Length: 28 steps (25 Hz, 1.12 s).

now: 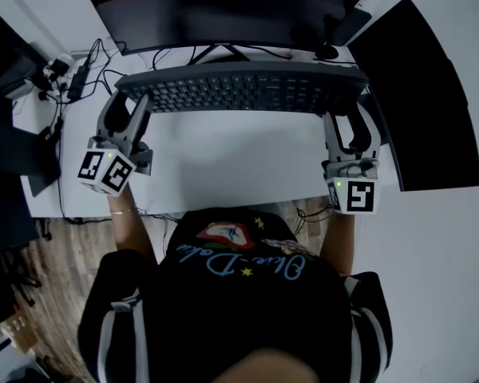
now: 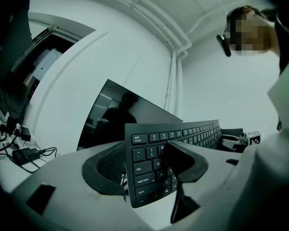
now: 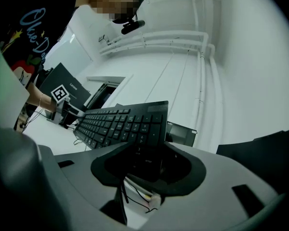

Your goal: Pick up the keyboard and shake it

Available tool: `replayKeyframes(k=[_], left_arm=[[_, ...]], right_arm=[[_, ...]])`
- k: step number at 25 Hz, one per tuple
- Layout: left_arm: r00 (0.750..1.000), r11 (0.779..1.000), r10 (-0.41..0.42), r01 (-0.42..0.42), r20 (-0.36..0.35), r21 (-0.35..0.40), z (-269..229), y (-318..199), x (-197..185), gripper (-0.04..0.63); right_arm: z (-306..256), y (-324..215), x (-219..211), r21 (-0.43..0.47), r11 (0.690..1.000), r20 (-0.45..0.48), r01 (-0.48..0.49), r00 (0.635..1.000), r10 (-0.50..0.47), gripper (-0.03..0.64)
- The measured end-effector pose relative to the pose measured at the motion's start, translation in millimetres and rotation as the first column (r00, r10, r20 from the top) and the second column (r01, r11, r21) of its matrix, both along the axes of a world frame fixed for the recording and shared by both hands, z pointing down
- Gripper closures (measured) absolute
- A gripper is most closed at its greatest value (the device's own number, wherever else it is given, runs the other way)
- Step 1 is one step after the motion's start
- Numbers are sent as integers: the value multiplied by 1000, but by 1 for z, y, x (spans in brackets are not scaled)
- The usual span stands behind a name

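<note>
A dark full-size keyboard hangs above the white desk, roughly level across the head view. My left gripper is shut on its left end, and my right gripper is shut on its right end. In the left gripper view the keyboard stands on edge between the pads of the left gripper, near the tab and caps lock keys. The right gripper view has the keyboard running away from the right gripper, whose pads close over the numpad end.
A large dark monitor stands just behind the keyboard. A black mat lies at the right, with a mouse near it. Cables and a power adapter clutter the desk's left back corner. The person's torso is against the front edge.
</note>
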State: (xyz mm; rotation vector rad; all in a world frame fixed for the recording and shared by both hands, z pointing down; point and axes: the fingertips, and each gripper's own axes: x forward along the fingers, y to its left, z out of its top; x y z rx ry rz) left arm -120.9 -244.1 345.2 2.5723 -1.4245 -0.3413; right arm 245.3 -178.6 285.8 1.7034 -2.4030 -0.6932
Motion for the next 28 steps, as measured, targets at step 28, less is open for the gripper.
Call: replayKeyframes(k=[28], left_arm=[[1000,986,-11,11,0,168,-47,15,-9,350]], right_arm=[[-34,21,-9,169,986,4,-12,1000,11,434]])
